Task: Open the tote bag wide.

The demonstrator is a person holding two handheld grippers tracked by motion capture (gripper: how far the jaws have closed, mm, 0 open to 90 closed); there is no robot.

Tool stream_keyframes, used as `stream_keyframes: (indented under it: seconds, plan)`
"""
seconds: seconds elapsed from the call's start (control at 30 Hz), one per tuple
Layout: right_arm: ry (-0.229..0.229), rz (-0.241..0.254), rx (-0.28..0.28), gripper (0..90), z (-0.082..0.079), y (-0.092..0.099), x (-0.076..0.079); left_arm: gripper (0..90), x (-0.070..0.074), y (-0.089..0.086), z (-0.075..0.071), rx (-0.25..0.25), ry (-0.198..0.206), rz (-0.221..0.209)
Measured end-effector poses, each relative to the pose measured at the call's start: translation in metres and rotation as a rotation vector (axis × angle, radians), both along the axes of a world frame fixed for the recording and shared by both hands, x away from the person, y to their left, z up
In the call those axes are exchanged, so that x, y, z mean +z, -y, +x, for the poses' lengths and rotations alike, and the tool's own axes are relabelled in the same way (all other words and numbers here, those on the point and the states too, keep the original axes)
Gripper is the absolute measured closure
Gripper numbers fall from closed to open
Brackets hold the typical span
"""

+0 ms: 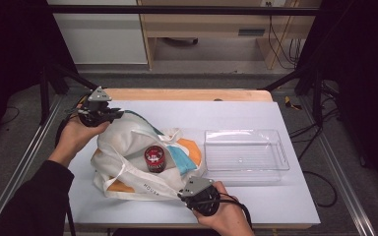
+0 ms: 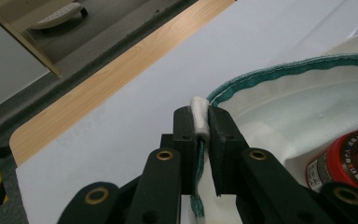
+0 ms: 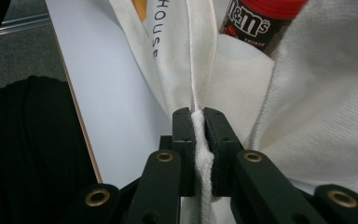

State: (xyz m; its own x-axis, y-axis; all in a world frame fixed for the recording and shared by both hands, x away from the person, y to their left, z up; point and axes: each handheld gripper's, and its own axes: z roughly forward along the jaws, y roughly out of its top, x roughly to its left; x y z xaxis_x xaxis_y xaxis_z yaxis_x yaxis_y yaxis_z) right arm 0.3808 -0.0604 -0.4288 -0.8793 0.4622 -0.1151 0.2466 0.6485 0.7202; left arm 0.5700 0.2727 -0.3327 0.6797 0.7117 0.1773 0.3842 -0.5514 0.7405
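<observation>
- While both hands hold the cloth bag [image 1: 128, 162] by opposite edges in the high view, the left gripper [image 1: 109, 114] sits at the bag's far-left corner and the right gripper [image 1: 187, 194] at its near-right edge, so the mouth stretches on a diagonal between them. The red-lidded can [image 1: 154, 158] lies in that mouth, about midway between the two, and the clear plastic tray [image 1: 280, 147] stands just to the bag's right, nearer the right hand.
- Seen from the left gripper view, the jaws are clamped on the bag's green-trimmed rim [image 2: 279, 66], with a fold of white cloth pinched between the pads. The can [image 2: 347, 161] lies off to the right of the jaws, inside the bag.
- Seen from the right gripper view, the jaws are pressed together on a bunched white edge of the bag [image 3: 186, 60]. The can [image 3: 256, 21] lies ahead and slightly right of them, its red lid toward the top. Tipping it out toward the tray would, I judge, fall to the left hand lifting its corner.
</observation>
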Motion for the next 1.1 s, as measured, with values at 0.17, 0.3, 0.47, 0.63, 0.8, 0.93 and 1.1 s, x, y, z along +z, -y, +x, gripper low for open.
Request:
stream_keyframes:
  seconds: [0.17,0.3,0.47,0.63,0.8,0.93,1.1]
  plan:
    - [-0.017,0.0,-0.004,84.1,0.0,-0.001,-0.01,81.5,-0.01,0.0,0.005,0.013,-0.008,0.0]
    - [-0.014,-0.003,0.003,84.2,0.0,-0.002,-0.014,81.5,-0.014,-0.001,0.007,0.015,-0.003,0.002]
    - [-0.017,0.002,0.005,84.2,0.0,-0.003,-0.014,81.5,-0.013,-0.003,0.009,0.023,0.006,-0.003]
    - [-0.017,0.001,0.005,84.2,0.001,-0.004,-0.013,81.5,-0.013,-0.003,0.01,0.029,0.008,-0.002]
    - [-0.028,0.008,0.008,84.2,0.001,-0.004,-0.015,81.6,-0.017,-0.002,0.016,0.037,0.004,-0.008]
    - [-0.034,0.007,0.017,84.3,0.001,-0.004,-0.02,81.6,-0.021,-0.001,0.021,0.047,0.003,-0.01]
    - [-0.038,-0.002,0.027,84.4,-0.001,-0.006,-0.023,81.6,-0.023,0.0,0.024,0.056,0.006,-0.008]
